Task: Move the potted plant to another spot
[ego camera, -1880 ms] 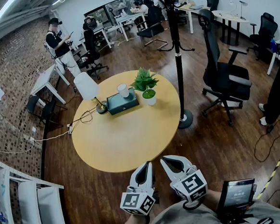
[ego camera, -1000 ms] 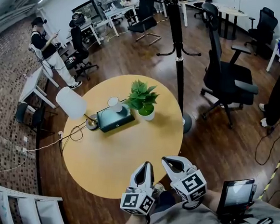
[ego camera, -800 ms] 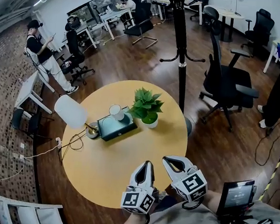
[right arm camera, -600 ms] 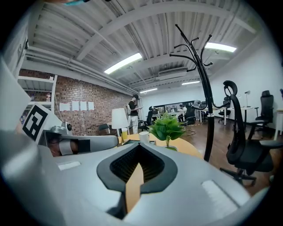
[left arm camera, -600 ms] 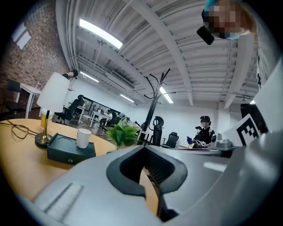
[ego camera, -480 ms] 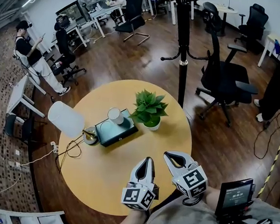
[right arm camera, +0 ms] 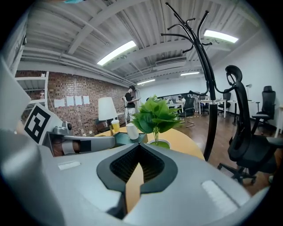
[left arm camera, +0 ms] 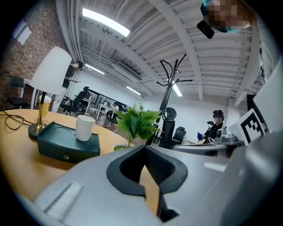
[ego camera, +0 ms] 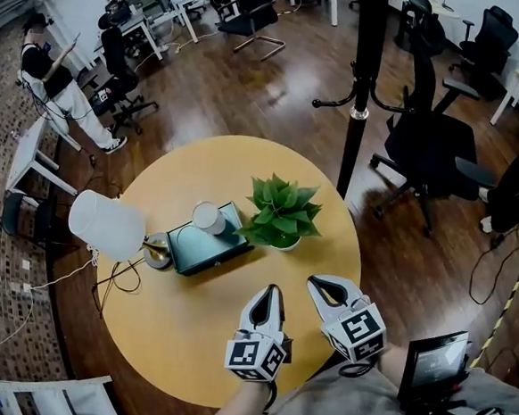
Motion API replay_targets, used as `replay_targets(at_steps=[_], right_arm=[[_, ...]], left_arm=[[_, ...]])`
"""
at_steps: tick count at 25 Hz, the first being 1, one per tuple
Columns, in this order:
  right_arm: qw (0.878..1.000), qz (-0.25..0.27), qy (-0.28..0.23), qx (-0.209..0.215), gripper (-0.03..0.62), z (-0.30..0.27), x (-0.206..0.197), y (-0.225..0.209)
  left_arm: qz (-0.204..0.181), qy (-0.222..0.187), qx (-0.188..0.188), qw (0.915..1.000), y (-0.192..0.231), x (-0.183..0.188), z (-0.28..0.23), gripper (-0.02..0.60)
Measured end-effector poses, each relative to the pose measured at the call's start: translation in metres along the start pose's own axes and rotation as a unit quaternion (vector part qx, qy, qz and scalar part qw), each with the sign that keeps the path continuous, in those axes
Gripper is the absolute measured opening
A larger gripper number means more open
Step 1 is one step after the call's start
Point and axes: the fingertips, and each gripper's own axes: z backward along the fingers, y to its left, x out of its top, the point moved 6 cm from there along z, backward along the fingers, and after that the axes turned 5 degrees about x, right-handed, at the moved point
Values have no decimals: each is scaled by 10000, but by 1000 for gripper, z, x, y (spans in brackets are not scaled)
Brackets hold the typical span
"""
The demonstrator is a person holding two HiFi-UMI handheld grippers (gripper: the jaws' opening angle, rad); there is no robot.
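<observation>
The potted plant, green leaves in a small white pot, stands right of centre on the round yellow table. My left gripper hovers over the table's near part, a short way in front of the plant, shut and holding nothing. My right gripper is beside it, just short of the pot, jaws together and empty. In the left gripper view the plant rises beyond the left gripper. The right gripper view shows the plant straight ahead of the right gripper.
Left of the plant lies a dark green box with a white cup on it. A white-shaded lamp and its cable are further left. A black coat stand and office chair stand behind the table.
The table and plant have drawn closer. Both grippers, earlier short of the table's edge, are now over its near part, nearer the plant. Neither gripper has opened or taken hold of anything.
</observation>
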Motion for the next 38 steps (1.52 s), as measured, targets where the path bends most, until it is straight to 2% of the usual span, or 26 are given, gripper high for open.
replay_targets(at_steps=[6,11,15,18,21,27,38], right_arm=[[9998,-25,201,95,6,-28,-11,-41],[9989,-121,431,128,6,-46,-25,-58],[9980,-184,577,165,6,-58,-39,-69],[9973,-218,675,207,6,-67,-47,-76],[9965,-258,757,225,6,-73,-54,-82],[9958,-295,855,150,6,-80,-62,-97],[9952,-249,945,-14,6,-101,-69,-132]], left_arm=[[-240,214,246,9992,15,-24,-42,0],[-520,360,499,9967,34,-53,-69,2],[-600,442,563,9956,45,-73,-95,86],[-757,549,567,9940,50,-85,-113,218],[-891,605,554,9926,54,-95,-125,310],[-1126,573,453,9909,57,-99,-143,385],[-1610,471,37,9858,70,-98,-174,445]])
